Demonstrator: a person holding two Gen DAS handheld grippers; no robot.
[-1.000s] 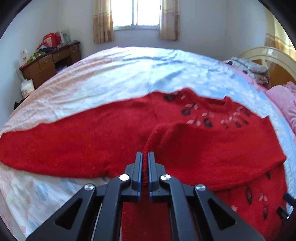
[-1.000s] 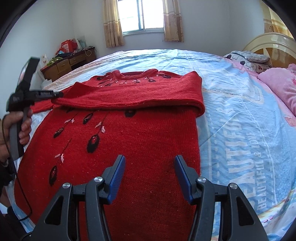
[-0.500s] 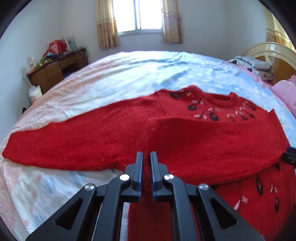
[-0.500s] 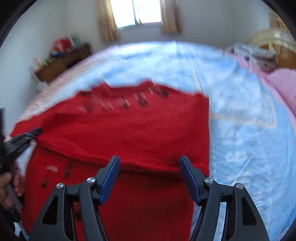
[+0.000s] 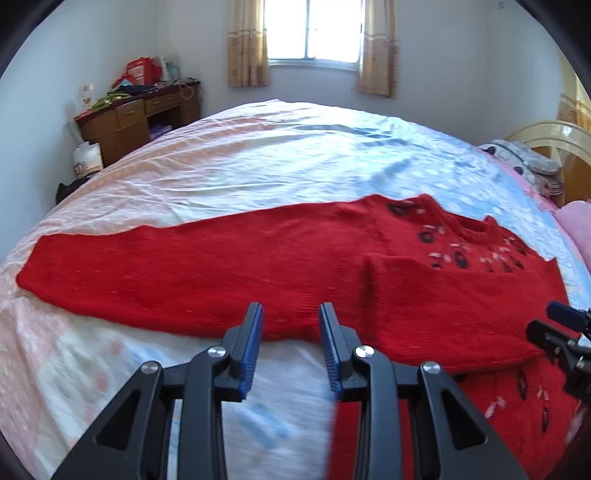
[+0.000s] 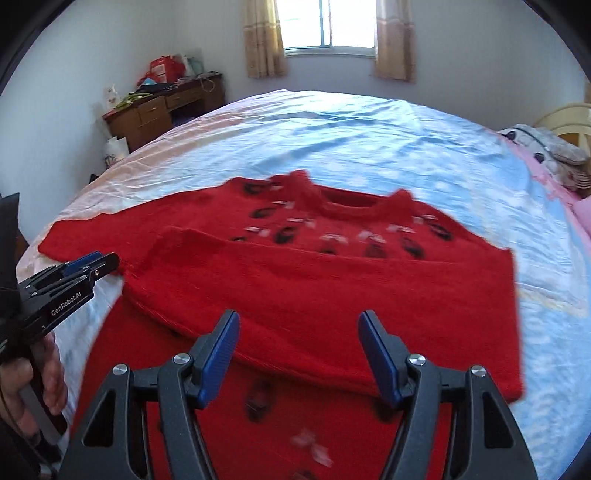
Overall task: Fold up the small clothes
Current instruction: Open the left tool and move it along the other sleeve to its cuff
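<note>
A red knit sweater (image 6: 314, 288) with dark leaf marks lies flat on the bed, neck hole away from me. One sleeve is folded across the chest (image 6: 332, 321); the other sleeve (image 5: 166, 266) stretches out to the left. My left gripper (image 5: 291, 325) is open and empty, just off the near edge of the sweater over the sheet; it also shows in the right wrist view (image 6: 92, 264). My right gripper (image 6: 299, 336) is open wide and empty above the folded sleeve's lower edge; it also shows in the left wrist view (image 5: 561, 332).
The bed sheet (image 6: 369, 147) is pale blue and pink. A wooden desk (image 5: 136, 118) with clutter stands at the back left. Pillows (image 6: 546, 151) and a headboard (image 5: 546, 136) are at the right. A window (image 5: 314, 29) is on the far wall.
My left gripper has opened, let go of the sweater fabric and drawn back over the sheet. My right gripper stayed open and moved up over the folded sleeve.
</note>
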